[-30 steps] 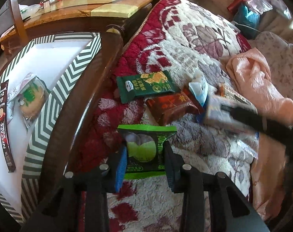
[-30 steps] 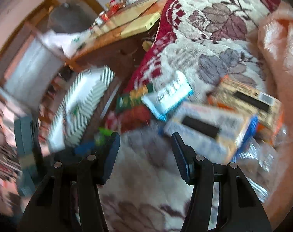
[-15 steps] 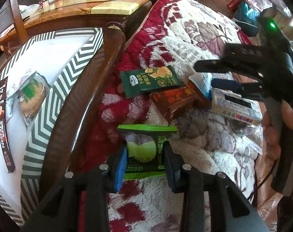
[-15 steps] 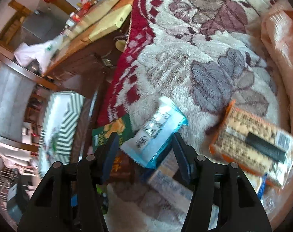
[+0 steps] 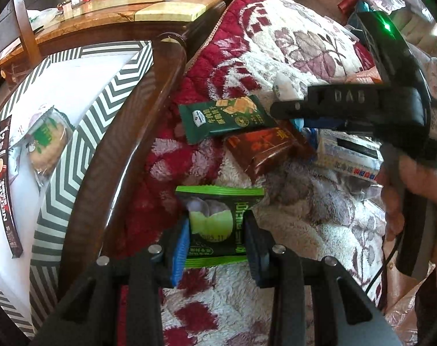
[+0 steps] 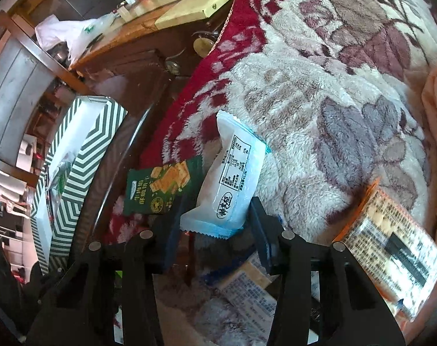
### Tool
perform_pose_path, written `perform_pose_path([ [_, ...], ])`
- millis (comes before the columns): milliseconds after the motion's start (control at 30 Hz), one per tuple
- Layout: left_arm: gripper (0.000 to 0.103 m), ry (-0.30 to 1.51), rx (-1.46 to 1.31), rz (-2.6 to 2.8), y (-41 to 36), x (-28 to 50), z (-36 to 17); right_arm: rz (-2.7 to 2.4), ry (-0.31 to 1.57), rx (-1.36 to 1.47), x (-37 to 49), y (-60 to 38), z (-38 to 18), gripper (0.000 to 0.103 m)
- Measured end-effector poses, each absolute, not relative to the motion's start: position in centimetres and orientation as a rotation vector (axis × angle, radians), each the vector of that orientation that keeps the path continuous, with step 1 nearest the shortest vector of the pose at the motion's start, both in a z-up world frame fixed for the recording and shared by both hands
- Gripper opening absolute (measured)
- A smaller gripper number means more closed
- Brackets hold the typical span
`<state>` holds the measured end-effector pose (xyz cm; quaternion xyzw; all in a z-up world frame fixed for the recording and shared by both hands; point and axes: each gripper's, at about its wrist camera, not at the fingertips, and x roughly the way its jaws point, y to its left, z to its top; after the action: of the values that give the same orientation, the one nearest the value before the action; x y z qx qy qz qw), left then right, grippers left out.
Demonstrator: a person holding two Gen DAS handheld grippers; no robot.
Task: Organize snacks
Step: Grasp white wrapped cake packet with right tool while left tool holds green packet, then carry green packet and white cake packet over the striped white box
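My left gripper [image 5: 217, 219] is shut on a green snack packet [image 5: 215, 225] just above the floral blanket [image 5: 304, 57]. In the right wrist view a white and blue packet [image 6: 230, 184] stands between the jaws of my right gripper [image 6: 215, 216]. Those jaws are closing, and the pads sit at the packet's lower edges without clearly pressing it. From the left wrist view the right gripper [image 5: 290, 112] reaches in from the right, held by a person's hand [image 5: 414, 190]. A dark green cracker packet [image 5: 227, 118] and a brown-red packet [image 5: 264, 147] lie beside it.
A white box with a chevron rim [image 5: 103, 115] sits left of a wooden rail [image 5: 137, 132]. It holds a cake packet [image 5: 45, 144] and a coffee stick [image 5: 5, 187]. An orange cracker pack [image 6: 391, 239] and a blue and white pack [image 5: 351, 155] lie on the right.
My right gripper swung in over the pile and came down around the white and blue packet, its jaws narrowing. The left gripper and its green packet have not moved.
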<state>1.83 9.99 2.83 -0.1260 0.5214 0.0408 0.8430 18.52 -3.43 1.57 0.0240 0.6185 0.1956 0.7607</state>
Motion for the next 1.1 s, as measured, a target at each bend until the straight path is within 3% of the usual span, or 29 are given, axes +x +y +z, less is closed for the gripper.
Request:
perform_pose_path([
  [33, 0.038, 1.101, -0.264, 0.086, 10.0, 1.8, 2.8, 0.409, 1.346, 0.07, 18.6, -3.7, 1.6, 0.057],
  [200, 0.039, 1.102, -0.278, 0.083, 10.2, 1.9, 2.6, 0.391, 1.34, 0.251, 19.5, -5.7, 0.8, 0.057],
  [433, 0.038, 1.095, -0.267, 0.079, 9.9, 1.6, 2.9, 0.449, 1.257, 0.115, 17.9, -5.0, 2.9, 0.041],
  [1100, 0.038, 0.992, -0.215, 0.136, 10.3, -1.6, 7.1, 0.537, 1.169, 0.004, 8.2, -5.3, 7.7, 0.041],
])
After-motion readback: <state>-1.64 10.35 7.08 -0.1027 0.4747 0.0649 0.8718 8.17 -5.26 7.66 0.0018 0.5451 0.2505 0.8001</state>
